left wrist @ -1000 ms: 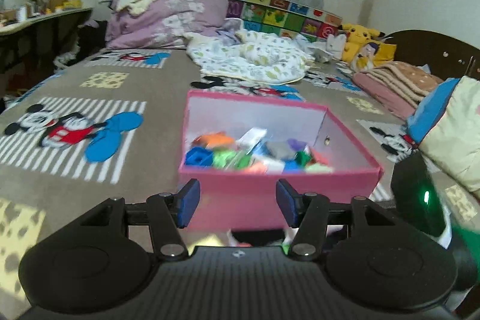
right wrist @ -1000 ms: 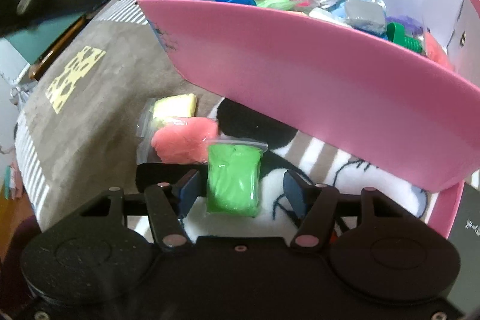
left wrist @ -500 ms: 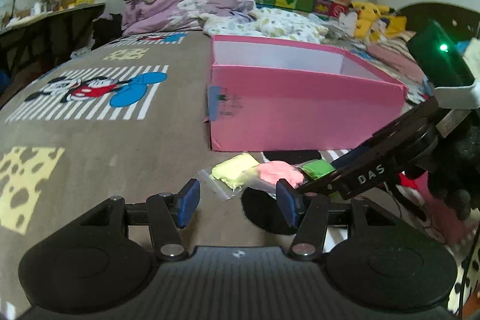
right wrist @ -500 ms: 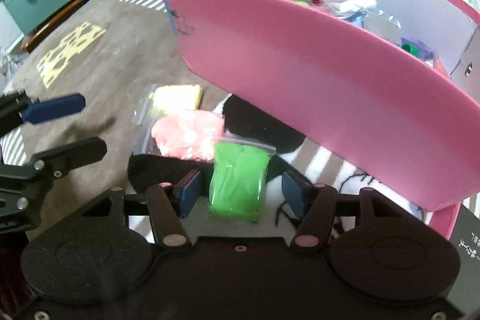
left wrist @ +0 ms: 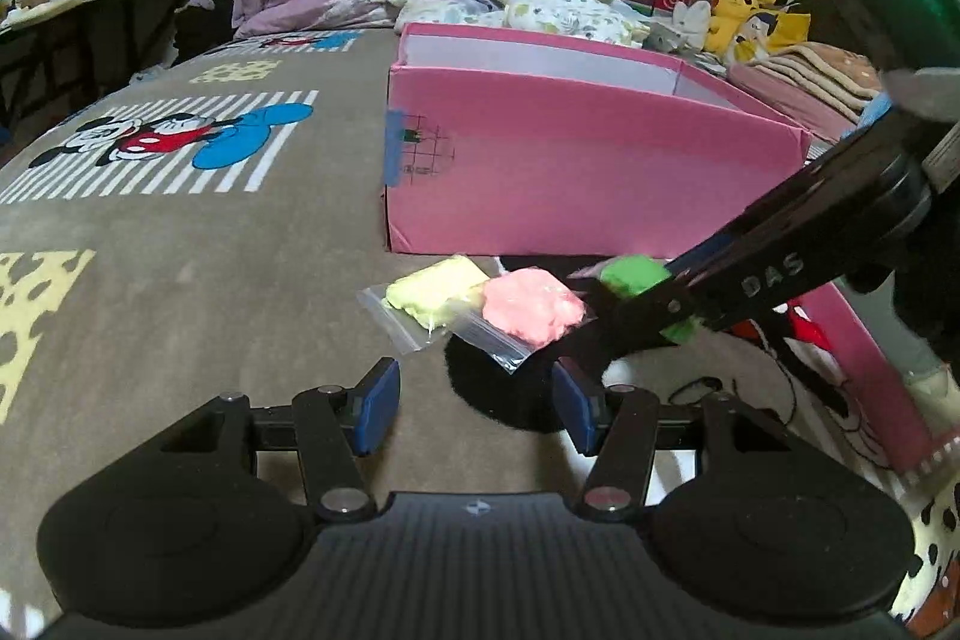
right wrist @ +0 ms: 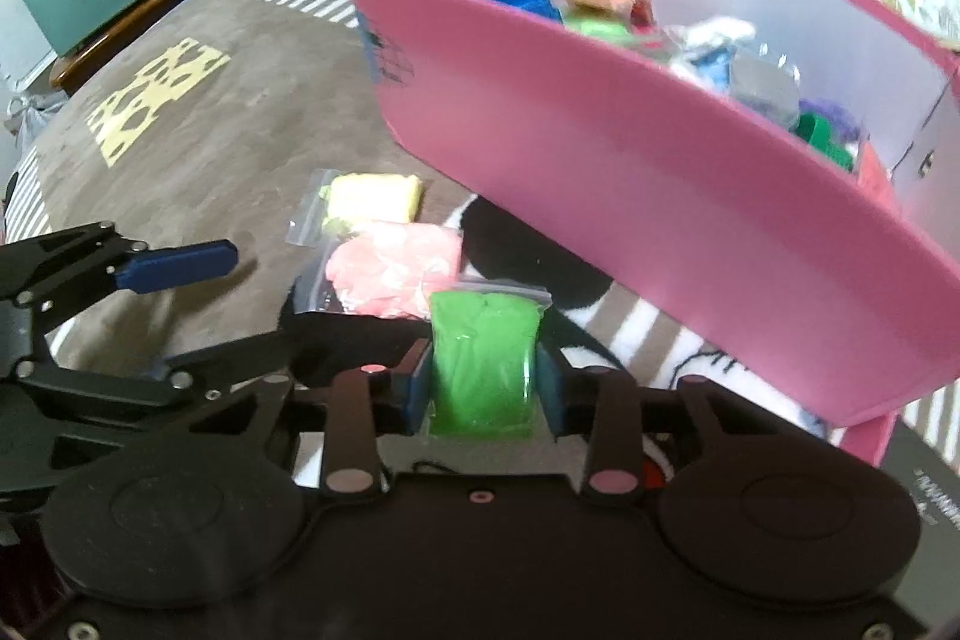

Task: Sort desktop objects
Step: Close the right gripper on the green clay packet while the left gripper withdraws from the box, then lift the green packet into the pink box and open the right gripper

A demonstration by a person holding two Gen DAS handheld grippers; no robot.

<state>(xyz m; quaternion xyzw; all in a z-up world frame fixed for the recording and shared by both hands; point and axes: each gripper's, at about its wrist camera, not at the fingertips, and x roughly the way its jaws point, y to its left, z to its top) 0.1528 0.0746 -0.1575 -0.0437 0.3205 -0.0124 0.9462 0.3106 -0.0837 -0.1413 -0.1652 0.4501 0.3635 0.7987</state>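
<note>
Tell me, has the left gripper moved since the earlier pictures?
Yes. In its own view the left gripper has come down towards the bed: the pink box, earlier seen from above with its contents showing, now shows mostly its side wall.

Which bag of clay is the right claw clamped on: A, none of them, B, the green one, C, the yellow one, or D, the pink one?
B: in the right wrist view the right claw has both pads pressed against the green bag, while the pink bag and the yellow bag lie free on the blanket.
</note>
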